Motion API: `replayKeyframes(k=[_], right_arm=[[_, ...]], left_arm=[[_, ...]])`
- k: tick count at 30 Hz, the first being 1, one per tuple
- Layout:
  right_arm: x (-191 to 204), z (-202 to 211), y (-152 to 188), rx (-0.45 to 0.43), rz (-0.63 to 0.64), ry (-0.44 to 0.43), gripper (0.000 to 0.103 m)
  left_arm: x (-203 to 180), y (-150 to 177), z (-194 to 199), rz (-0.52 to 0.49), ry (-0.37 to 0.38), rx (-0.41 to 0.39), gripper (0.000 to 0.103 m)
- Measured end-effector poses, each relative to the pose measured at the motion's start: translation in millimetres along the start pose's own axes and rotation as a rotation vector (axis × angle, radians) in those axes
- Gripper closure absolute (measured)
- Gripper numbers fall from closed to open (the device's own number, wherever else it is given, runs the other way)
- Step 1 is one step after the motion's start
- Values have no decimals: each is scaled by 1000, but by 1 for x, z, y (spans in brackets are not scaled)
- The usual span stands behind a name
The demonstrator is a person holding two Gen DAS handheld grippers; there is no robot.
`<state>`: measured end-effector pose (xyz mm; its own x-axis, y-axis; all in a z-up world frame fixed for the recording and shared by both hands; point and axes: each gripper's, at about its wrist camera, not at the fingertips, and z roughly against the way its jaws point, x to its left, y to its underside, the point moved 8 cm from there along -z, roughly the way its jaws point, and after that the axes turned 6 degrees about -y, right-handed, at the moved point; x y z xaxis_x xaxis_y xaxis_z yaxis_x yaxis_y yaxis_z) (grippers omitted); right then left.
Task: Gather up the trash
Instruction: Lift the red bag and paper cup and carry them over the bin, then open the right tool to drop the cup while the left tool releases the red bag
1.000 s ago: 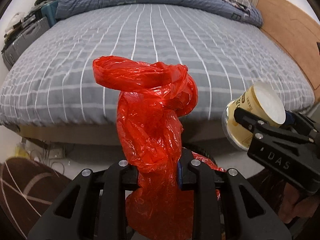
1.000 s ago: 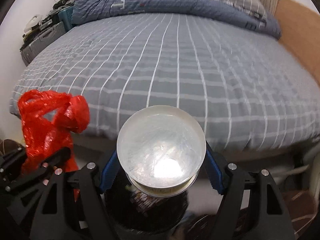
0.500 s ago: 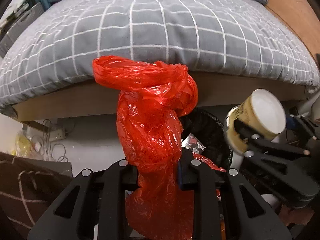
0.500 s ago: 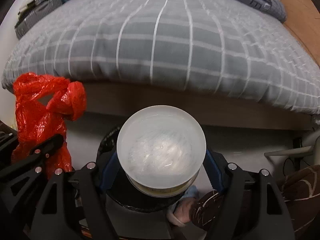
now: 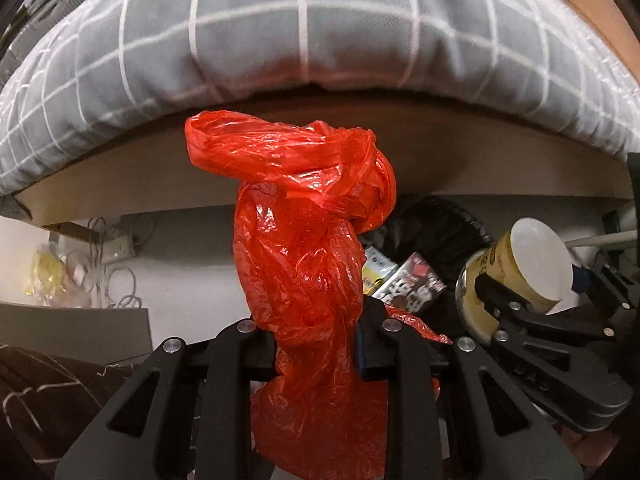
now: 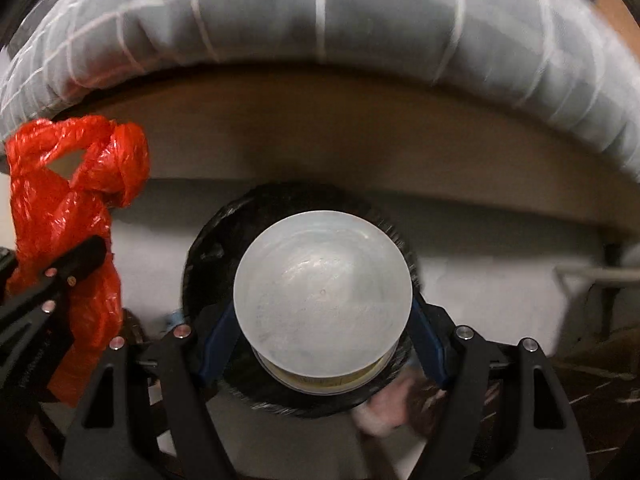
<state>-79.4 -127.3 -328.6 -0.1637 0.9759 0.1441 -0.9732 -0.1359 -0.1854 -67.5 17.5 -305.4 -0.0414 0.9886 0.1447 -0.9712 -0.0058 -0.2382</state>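
My left gripper (image 5: 316, 344) is shut on a crumpled red plastic bag (image 5: 304, 240), which sticks up between its fingers. The same red plastic bag (image 6: 68, 216) shows at the left of the right wrist view. My right gripper (image 6: 322, 340) is shut on a yellow paper cup (image 6: 322, 296) with a white base facing the camera. That paper cup (image 5: 520, 276) hangs at the right of the left wrist view. Below both grippers stands a black trash bin (image 5: 448, 224) lined with a black bag, holding a few packets (image 5: 416, 284). The cup hangs directly over the trash bin (image 6: 224, 240).
A bed with a grey checked cover (image 5: 304, 32) and a wooden frame (image 5: 120, 176) overhangs the far side. A power strip and cables (image 5: 116, 244) lie on the floor at the left. A dark patterned rug (image 5: 48, 392) lies at the lower left.
Both grippers have sunk from above the bed to below the mattress edge and tilted downward. The trash bin has come into view under them. Both grips are unchanged.
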Motion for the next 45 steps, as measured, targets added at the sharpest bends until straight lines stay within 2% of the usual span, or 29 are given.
replayKeyframes(k=[2,9,18,25,31,35,45], right_arm=[[-1,-10,5,43,-34,-31,31],[-2,-25,8,90,-39,-19,31],[3,-26,-1,90,-25,-16,30],[-2,-18,-2,57,-8,11,7],[-30,-2,-4,18,-15,85,7],[-63,3,-5,5,-48,143,7],[-117,10,1,-15,-137,180,7]], left_arm=[[-1,2,-7,-1,-4,15,79],[1,8,-19,4,-18,41,79],[-2,9,-18,13,-29,56,79],[-14,10,-20,15,-11,72,79],[-40,10,-18,6,35,104,79],[-58,7,-15,-19,48,94,79],[-110,16,-20,-116,69,119,79]])
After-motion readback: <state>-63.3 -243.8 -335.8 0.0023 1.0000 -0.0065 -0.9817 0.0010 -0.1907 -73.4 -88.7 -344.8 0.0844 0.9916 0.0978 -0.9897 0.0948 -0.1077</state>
